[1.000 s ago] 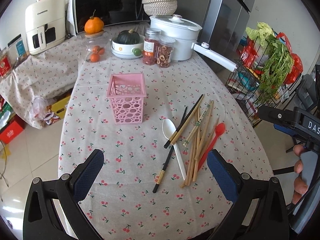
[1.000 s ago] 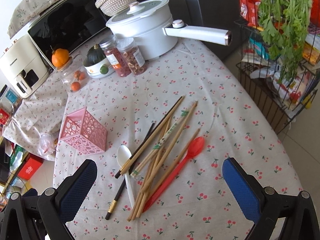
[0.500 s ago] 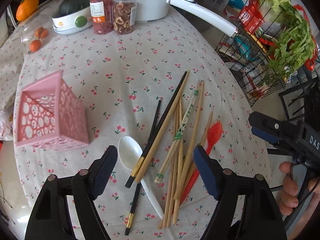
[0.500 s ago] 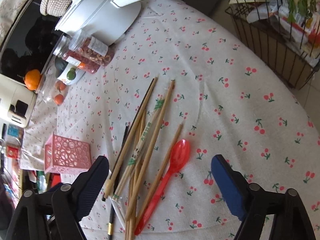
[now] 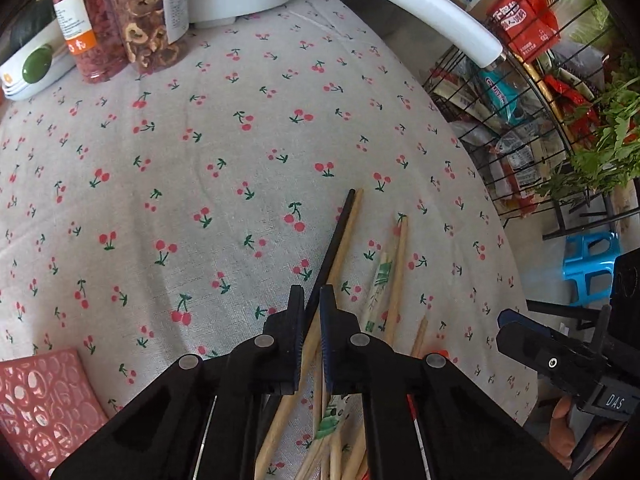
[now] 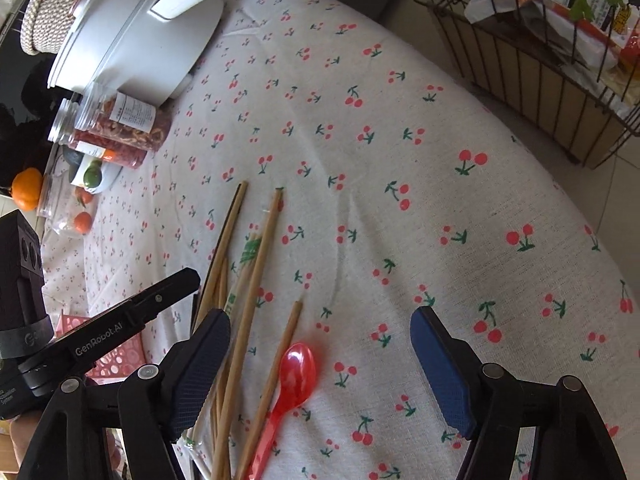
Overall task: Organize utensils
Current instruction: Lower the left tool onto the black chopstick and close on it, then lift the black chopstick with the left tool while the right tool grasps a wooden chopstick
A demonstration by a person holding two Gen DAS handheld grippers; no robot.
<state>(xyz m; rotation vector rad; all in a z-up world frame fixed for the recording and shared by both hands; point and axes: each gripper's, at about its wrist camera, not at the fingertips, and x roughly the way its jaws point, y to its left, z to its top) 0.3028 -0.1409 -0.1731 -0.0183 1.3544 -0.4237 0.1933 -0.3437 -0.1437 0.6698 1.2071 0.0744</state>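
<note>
Our left gripper (image 5: 311, 300) is clamped on the black chopstick (image 5: 334, 240), a wooden chopstick (image 5: 347, 232) right alongside it between the pads; both run up and away over the cloth. Our right gripper (image 6: 320, 344) has its jaws wide and closing slowly, nothing pinched; the red spoon (image 6: 294, 376) and a few wooden chopsticks lie on the cloth between the fingers. The chopstick pile (image 6: 240, 264) sits fanned on the cherry-print tablecloth (image 6: 400, 128), one stick with a green paper band (image 5: 382, 276). Pink perforated holder (image 5: 44, 404) is at the lower left of the left view, apart from the pile. Far end of the table: white pot with long handle (image 6: 132, 36), two jars of dried goods (image 5: 120, 20), a bowl (image 5: 28, 68), oranges (image 6: 26, 188), a woven basket (image 6: 52, 4). Off the table edge: wire rack (image 5: 516, 120) with packets and greens, a blue stool (image 5: 588, 264), tiled floor.
</note>
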